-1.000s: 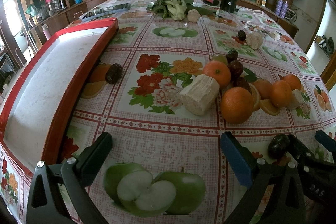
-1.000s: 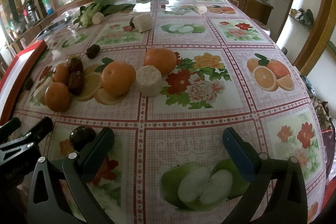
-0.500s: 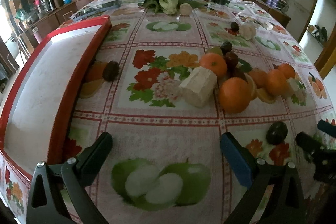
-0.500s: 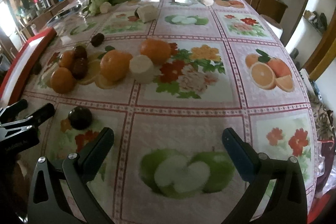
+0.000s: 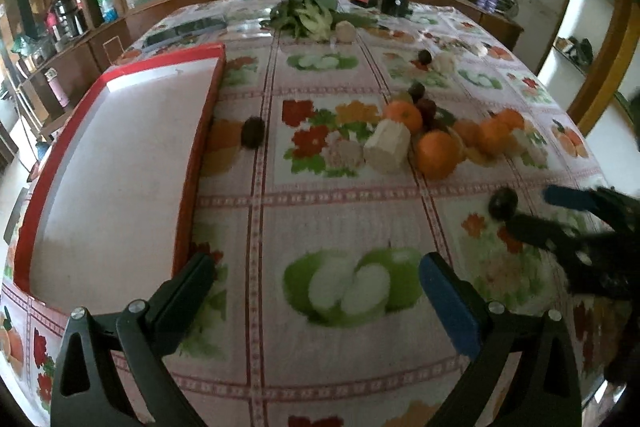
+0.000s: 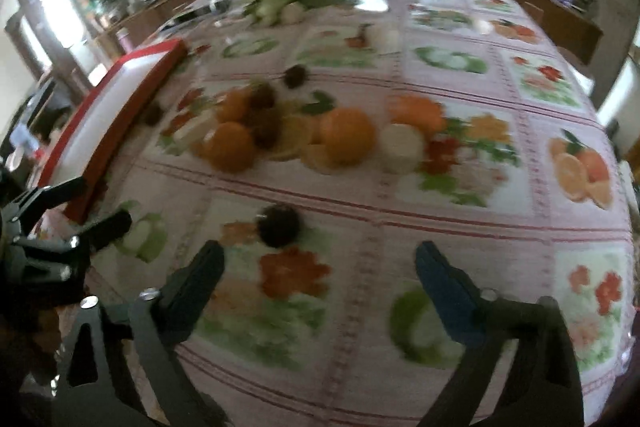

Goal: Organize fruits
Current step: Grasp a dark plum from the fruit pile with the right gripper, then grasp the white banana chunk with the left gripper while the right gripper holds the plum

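While spread wide with nothing between, left gripper (image 5: 316, 279) hovering above tablecloth (image 5: 344, 223). Right gripper (image 6: 320, 271) just narrowing, still parted and empty, behind dark fruit (image 6: 278, 225). Oranges (image 5: 436, 154) clustered mid-table, red tray (image 5: 192, 163) leftward.

home dining room | floral tablecloth (image 5: 340, 211) | wooden cabinets (image 5: 100, 39)

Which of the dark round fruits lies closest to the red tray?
The lone dark fruit beside the red tray, left of the flower print; the other dark ones sit among the oranges or near the right tool.

Red-rimmed white tray (image 5: 200, 131), orange oranges (image 5: 437, 154), pink checked tablecloth (image 5: 332, 219) printed with flowers and fruit
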`<action>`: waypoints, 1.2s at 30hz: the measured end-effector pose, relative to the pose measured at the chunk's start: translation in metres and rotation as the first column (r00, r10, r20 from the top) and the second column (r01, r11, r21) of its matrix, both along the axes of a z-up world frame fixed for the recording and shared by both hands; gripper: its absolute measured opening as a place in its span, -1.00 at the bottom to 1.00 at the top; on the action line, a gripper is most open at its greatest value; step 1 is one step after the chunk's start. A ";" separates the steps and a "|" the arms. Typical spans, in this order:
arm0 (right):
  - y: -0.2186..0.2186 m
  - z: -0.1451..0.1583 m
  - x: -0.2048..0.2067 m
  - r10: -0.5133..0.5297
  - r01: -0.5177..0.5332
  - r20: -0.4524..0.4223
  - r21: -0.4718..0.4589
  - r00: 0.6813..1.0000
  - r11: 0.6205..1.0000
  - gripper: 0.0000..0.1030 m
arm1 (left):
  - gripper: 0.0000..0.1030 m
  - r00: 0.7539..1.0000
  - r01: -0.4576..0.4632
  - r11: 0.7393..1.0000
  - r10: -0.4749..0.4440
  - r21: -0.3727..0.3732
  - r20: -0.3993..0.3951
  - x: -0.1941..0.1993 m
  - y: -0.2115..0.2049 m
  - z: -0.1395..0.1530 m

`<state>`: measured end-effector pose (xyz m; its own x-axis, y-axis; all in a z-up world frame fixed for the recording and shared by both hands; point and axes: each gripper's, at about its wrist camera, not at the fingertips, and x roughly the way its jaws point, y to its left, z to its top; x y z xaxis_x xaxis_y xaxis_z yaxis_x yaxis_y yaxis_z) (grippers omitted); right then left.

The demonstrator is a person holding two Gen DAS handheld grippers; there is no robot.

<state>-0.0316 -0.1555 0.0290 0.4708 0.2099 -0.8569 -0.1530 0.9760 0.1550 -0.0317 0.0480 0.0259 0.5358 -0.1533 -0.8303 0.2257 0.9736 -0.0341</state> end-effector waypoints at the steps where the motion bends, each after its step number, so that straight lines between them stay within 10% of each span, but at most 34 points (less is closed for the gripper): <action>1: 0.003 -0.003 0.004 0.008 -0.008 -0.013 0.001 1.000 1.000 0.49 | 1.00 1.000 0.001 1.000 -0.001 0.000 -0.008 -0.001 0.001 -0.001; 8: 0.020 -0.008 0.014 0.076 -0.077 -0.005 -0.048 0.997 0.996 -0.49 | 1.00 1.000 -0.009 0.999 0.008 -0.038 -0.030 -0.001 0.009 0.000; 21: 0.002 -0.002 -0.003 0.023 -0.021 0.028 -0.069 0.999 0.997 -0.50 | 1.00 0.992 0.120 0.992 -0.121 -0.029 -0.027 0.048 -0.029 0.012; 36: -0.014 -0.007 -0.013 -0.030 0.030 -0.015 0.014 0.999 0.999 -0.47 | 0.41 0.940 0.308 0.948 -0.288 0.086 -0.184 0.096 -0.063 -0.008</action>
